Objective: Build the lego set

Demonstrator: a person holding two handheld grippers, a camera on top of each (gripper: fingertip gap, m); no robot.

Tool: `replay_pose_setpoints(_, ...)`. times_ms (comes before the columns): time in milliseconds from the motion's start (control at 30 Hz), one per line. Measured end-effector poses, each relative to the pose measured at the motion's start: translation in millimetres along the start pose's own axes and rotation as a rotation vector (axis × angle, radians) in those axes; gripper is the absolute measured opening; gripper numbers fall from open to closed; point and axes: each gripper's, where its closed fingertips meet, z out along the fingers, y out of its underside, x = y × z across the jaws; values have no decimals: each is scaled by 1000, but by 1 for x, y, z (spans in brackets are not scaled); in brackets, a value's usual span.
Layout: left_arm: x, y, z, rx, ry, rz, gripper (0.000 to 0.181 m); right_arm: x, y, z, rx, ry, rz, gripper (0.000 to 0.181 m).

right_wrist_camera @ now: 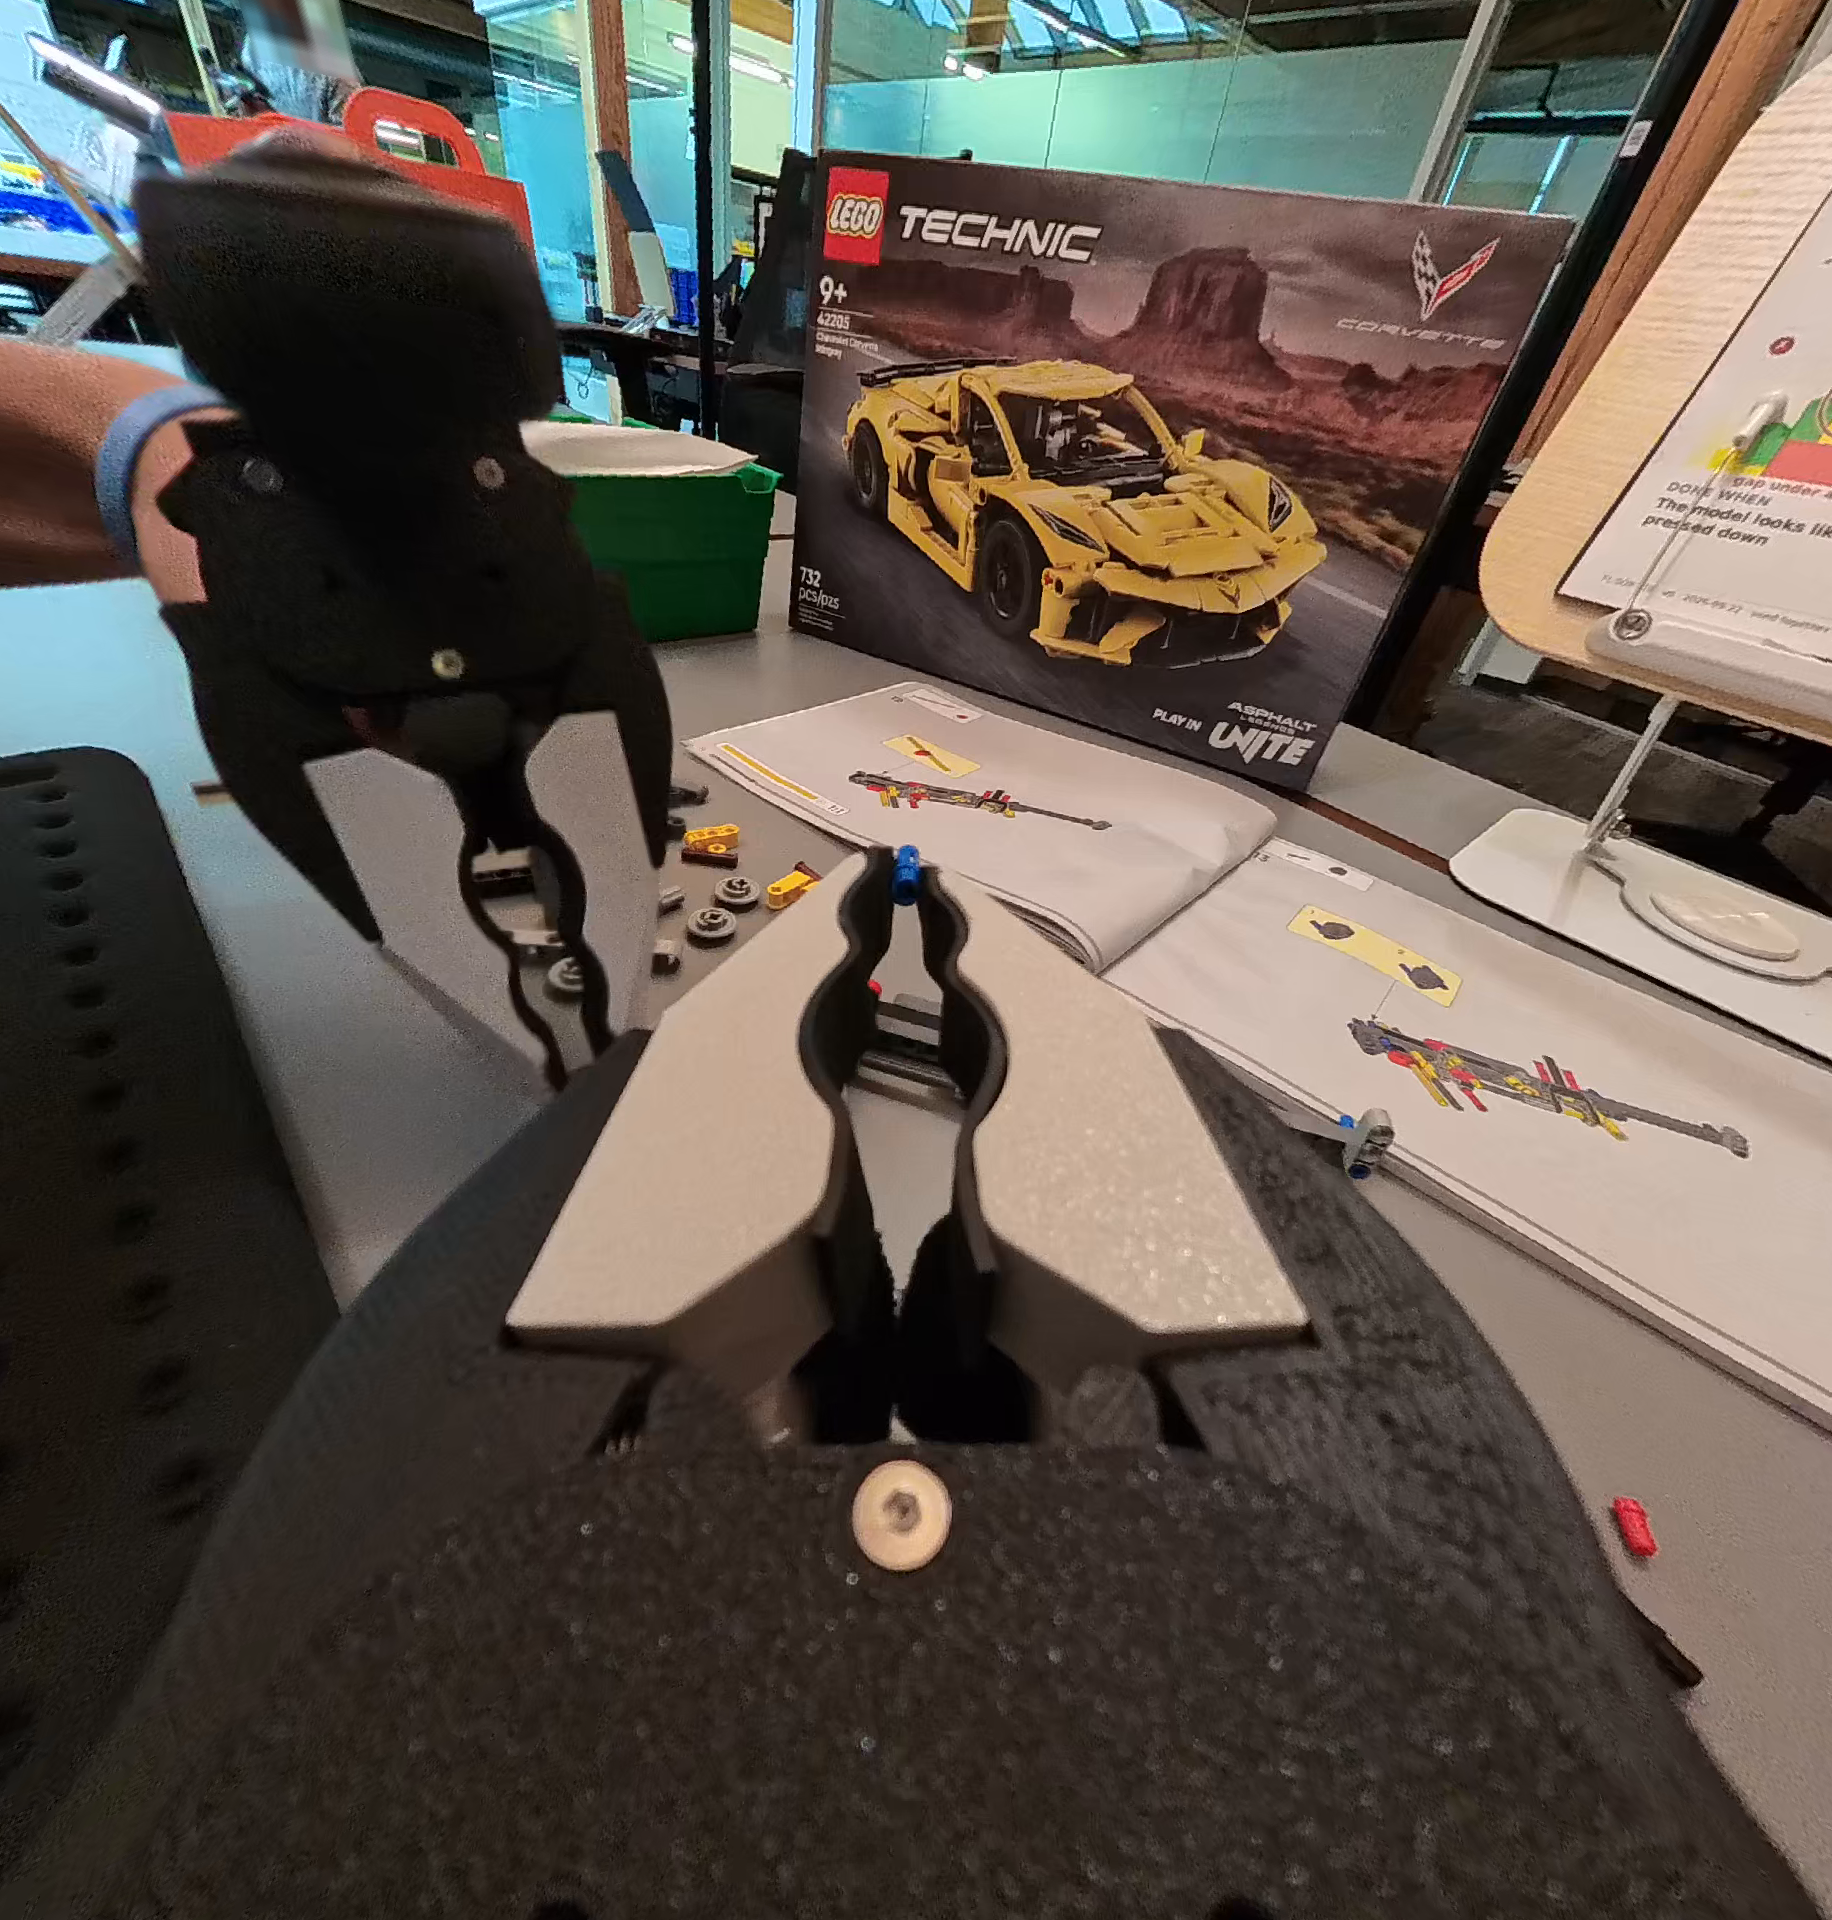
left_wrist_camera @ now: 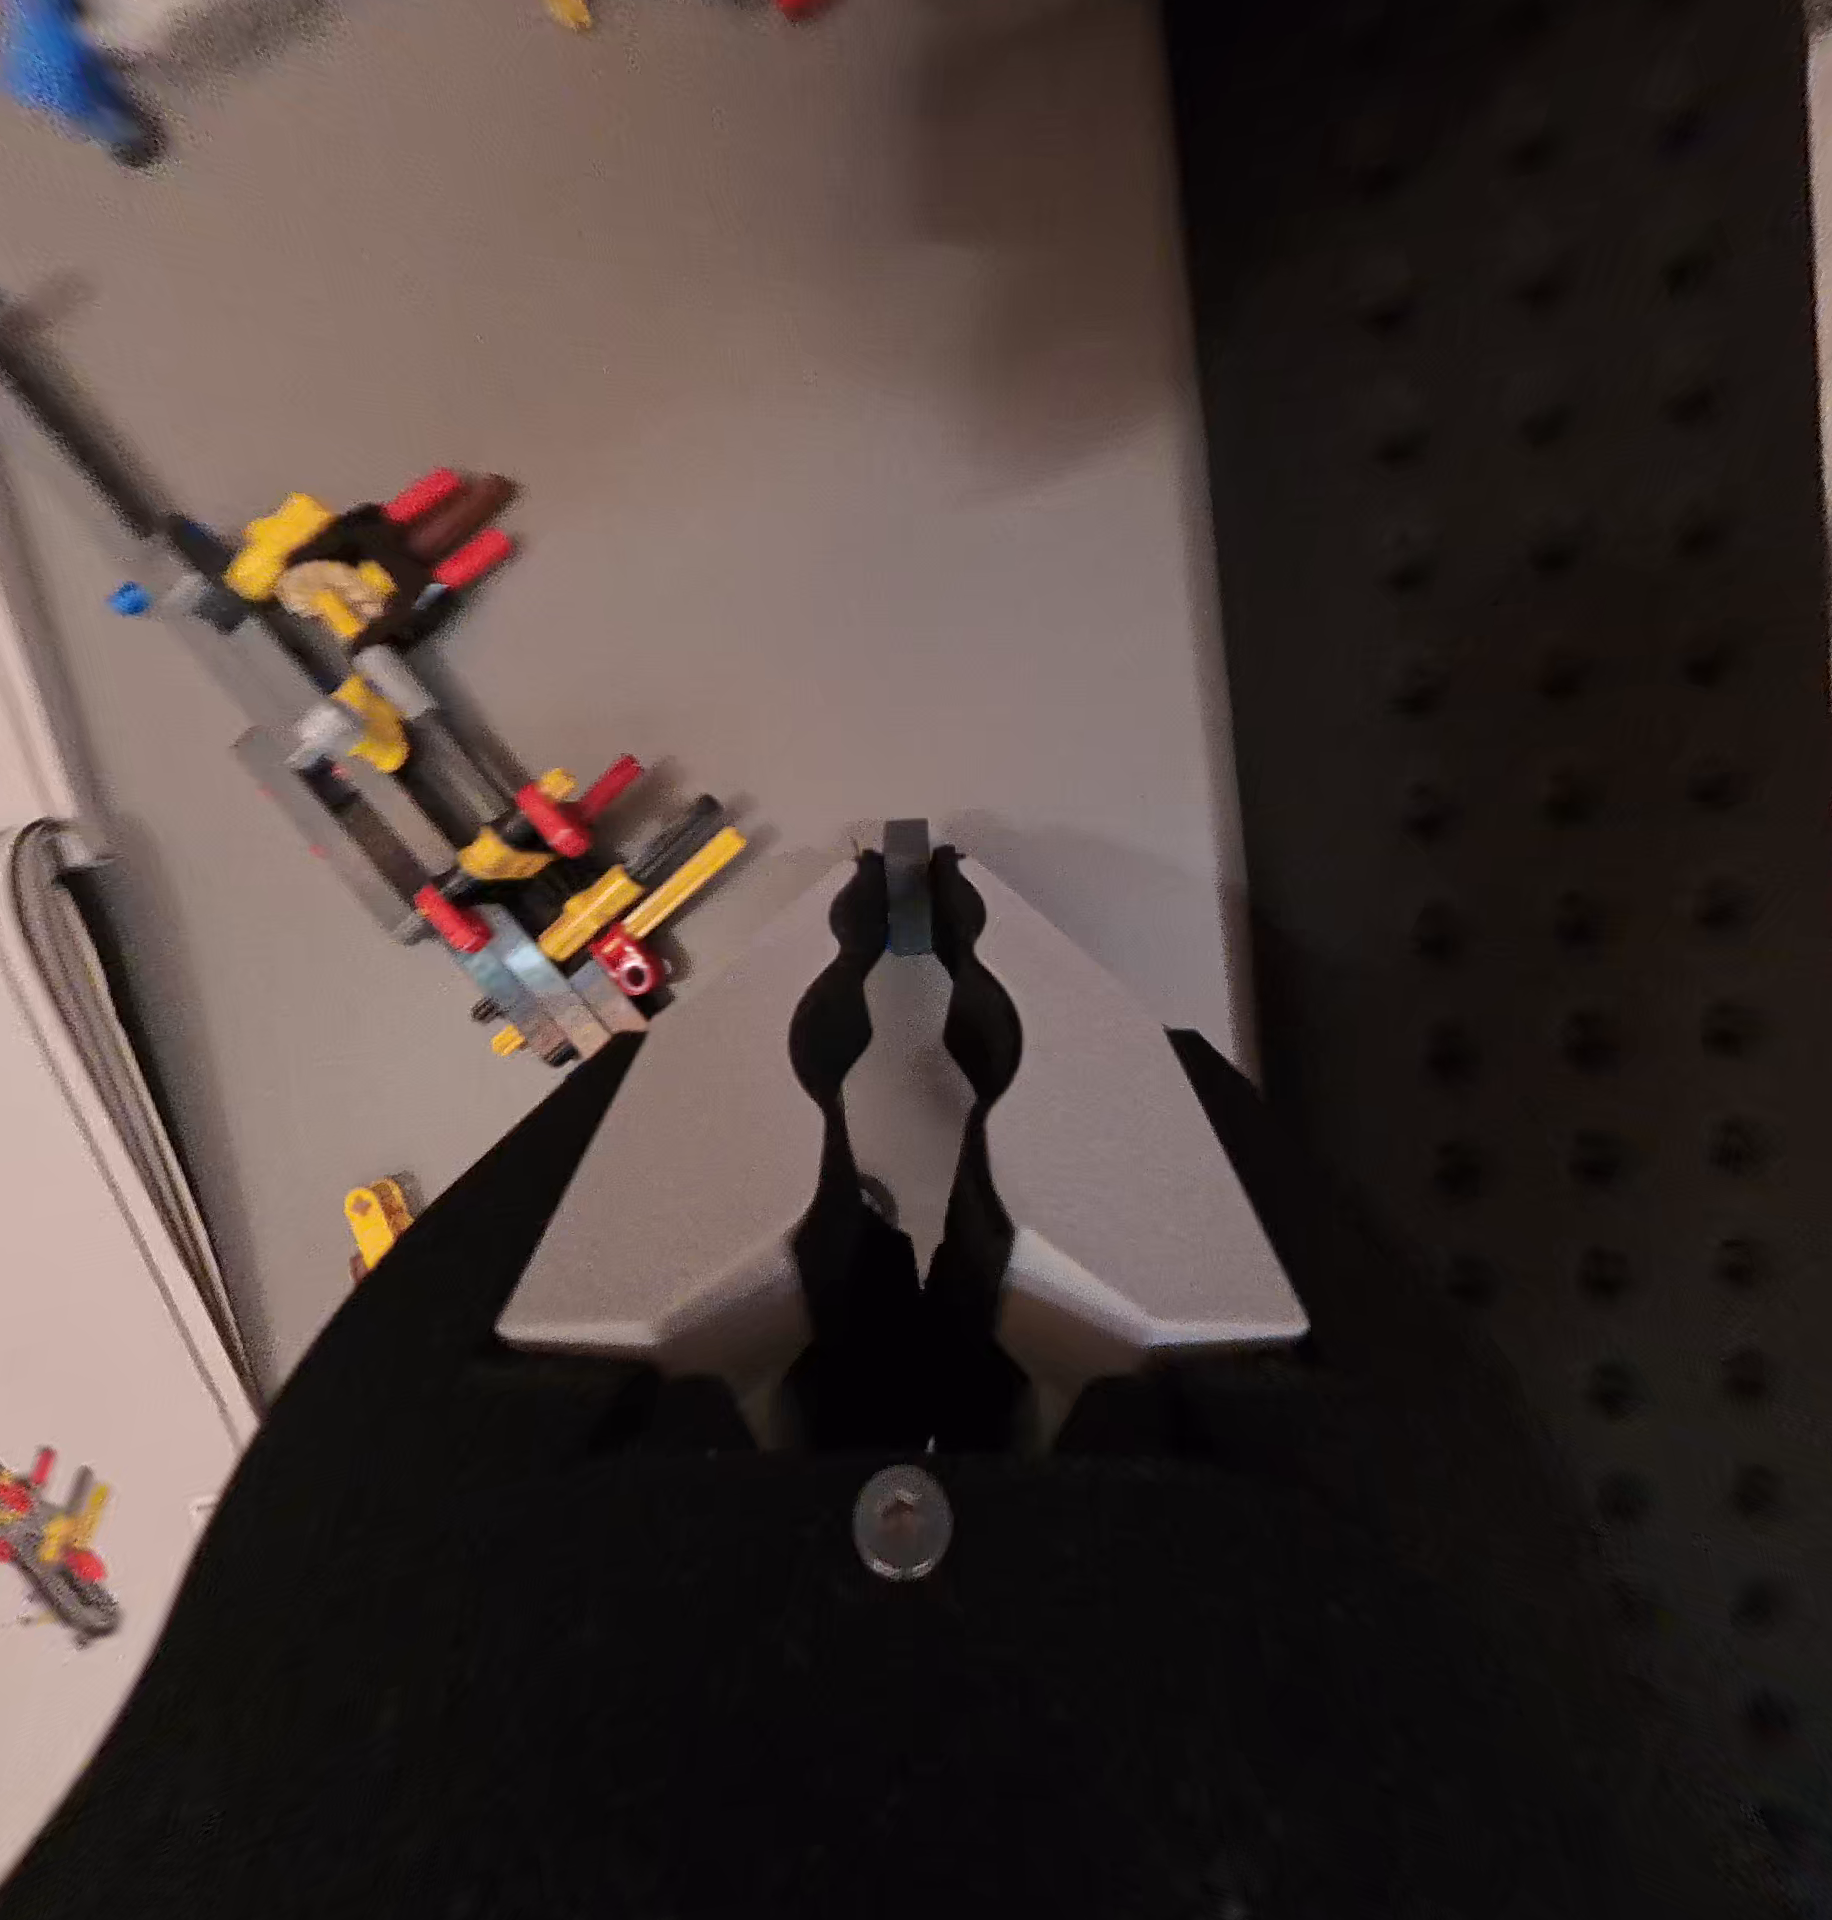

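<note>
The left gripper [left_wrist_camera: 906, 868] pinches a small grey piece [left_wrist_camera: 906, 883] at its fingertips above the grey tabletop [left_wrist_camera: 787, 416]. To its left lies the partly built lego assembly [left_wrist_camera: 444, 769]. The right gripper [right_wrist_camera: 904, 883] clamps a blue pin [right_wrist_camera: 906, 871] near the open instruction booklet [right_wrist_camera: 1359, 1039].

Lego assembly [left_wrist_camera: 444, 769]: long grey beam frame with yellow, red and black parts, lying flat on the table. Loose pieces [right_wrist_camera: 720, 883], grey, yellow and brown, lie scattered beside the open booklet [right_wrist_camera: 995, 810]. Blue pin [right_wrist_camera: 906, 871] stands upright near the booklet.
</note>
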Motion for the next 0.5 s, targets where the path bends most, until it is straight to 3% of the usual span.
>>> replay_pose_setpoints(33, -5, -6, -4, 52, -14, -59, 6, 1, 0, 0, 1, 4, 3, 4)
replay_pose_setpoints(200, -23, -59, -38, 565, 10, -455, 7, 1, -10, -7, 29, 46, -47, 4)
replay_pose_setpoints(333, -44, -67, -66, 896, 30, -706, 6, -16, -12, -7, 16, 47, -148, 4)
replay_pose_setpoints(400, -48, -67, -73, 989, 33, -764, 6, -19, -7, -1, -16, 36, -136, 4)
replay_pose_setpoints(500, -48, -61, -69, 987, 2, -773, 6, -22, -3, 3, -47, 28, -147, 4)
